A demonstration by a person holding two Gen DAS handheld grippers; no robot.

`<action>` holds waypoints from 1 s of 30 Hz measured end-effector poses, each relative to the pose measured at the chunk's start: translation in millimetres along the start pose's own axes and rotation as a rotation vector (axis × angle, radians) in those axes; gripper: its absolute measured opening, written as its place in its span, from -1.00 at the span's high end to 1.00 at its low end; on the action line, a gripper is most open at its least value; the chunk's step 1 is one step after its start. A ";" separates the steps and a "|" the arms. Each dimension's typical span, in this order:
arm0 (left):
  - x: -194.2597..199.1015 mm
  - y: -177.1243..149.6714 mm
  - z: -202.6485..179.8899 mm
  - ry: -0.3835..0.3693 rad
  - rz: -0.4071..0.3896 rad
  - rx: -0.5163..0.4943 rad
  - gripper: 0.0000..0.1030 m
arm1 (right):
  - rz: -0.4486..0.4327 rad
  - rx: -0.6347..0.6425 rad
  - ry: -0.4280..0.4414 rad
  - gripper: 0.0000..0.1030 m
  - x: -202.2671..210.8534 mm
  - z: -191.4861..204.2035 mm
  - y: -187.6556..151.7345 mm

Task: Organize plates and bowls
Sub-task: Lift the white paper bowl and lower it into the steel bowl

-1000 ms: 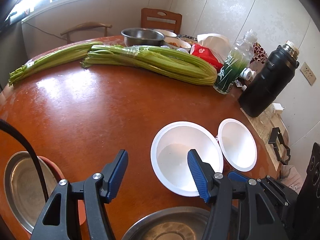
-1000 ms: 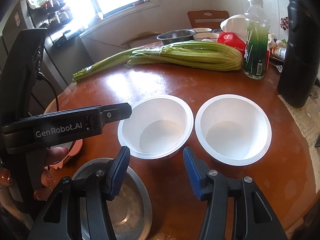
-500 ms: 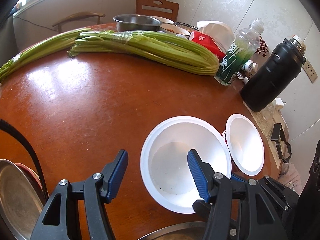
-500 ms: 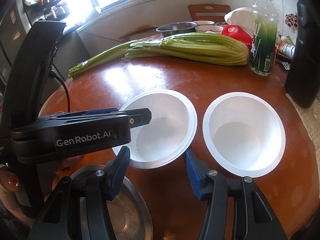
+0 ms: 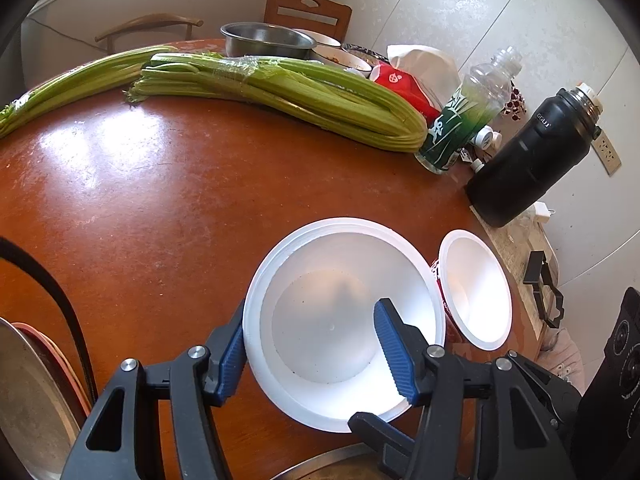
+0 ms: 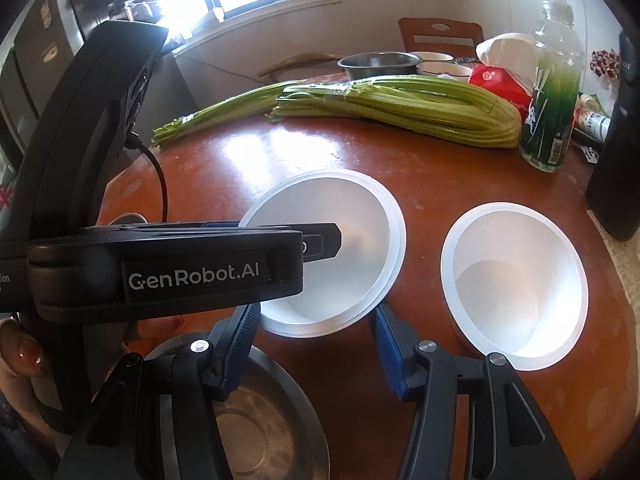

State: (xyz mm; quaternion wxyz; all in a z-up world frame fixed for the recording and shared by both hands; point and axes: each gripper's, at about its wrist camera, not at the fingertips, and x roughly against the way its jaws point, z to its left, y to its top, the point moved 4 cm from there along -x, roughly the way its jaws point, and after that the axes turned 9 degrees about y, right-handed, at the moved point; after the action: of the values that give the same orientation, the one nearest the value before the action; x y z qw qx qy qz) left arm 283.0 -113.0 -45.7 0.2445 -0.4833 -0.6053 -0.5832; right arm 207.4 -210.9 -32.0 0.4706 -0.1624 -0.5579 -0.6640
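Observation:
Two white foam bowls stand on the round brown table (image 5: 160, 208). My left gripper (image 5: 312, 352) is open and straddles the near left rim of the bigger bowl (image 5: 340, 280): one finger is outside the wall, the other inside. That bowl (image 6: 352, 240) shows a double rim. The second white bowl (image 5: 476, 292) (image 6: 516, 280) sits just to its right. My right gripper (image 6: 316, 344) is open and empty, low in front of the bigger bowl. A steel plate (image 6: 256, 420) lies under it.
Celery bundles (image 5: 280, 96), a steel bowl (image 5: 264, 40), ceramic bowls, a red tissue pack, a green bottle (image 5: 464, 120) and a black flask (image 5: 532, 160) line the far and right side. A steel plate on a pink plate (image 5: 28, 396) lies at the left.
My left gripper has moved forward and right until its fingers straddle the bigger bowl's rim. The right gripper has come a little closer to the same bowl.

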 end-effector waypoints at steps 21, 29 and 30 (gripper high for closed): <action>91.2 -27.8 -1.7 0.076 -0.143 -0.005 -0.17 | -0.111 0.099 0.063 -0.13 62.3 54.0 -4.8; 115.3 -48.8 -6.2 0.097 -0.167 0.002 -0.17 | -0.138 0.134 0.089 -0.13 85.8 67.8 -16.7; 118.1 -51.1 -7.2 0.099 -0.173 0.004 -0.17 | -0.140 0.139 0.089 -0.13 88.1 68.7 -18.3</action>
State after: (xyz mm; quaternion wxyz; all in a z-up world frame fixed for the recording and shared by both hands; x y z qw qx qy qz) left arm 187.8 -76.8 33.2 0.2240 -0.3995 -0.6332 -0.6240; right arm 126.9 -189.8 44.9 0.4577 -0.0603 -0.5910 -0.6615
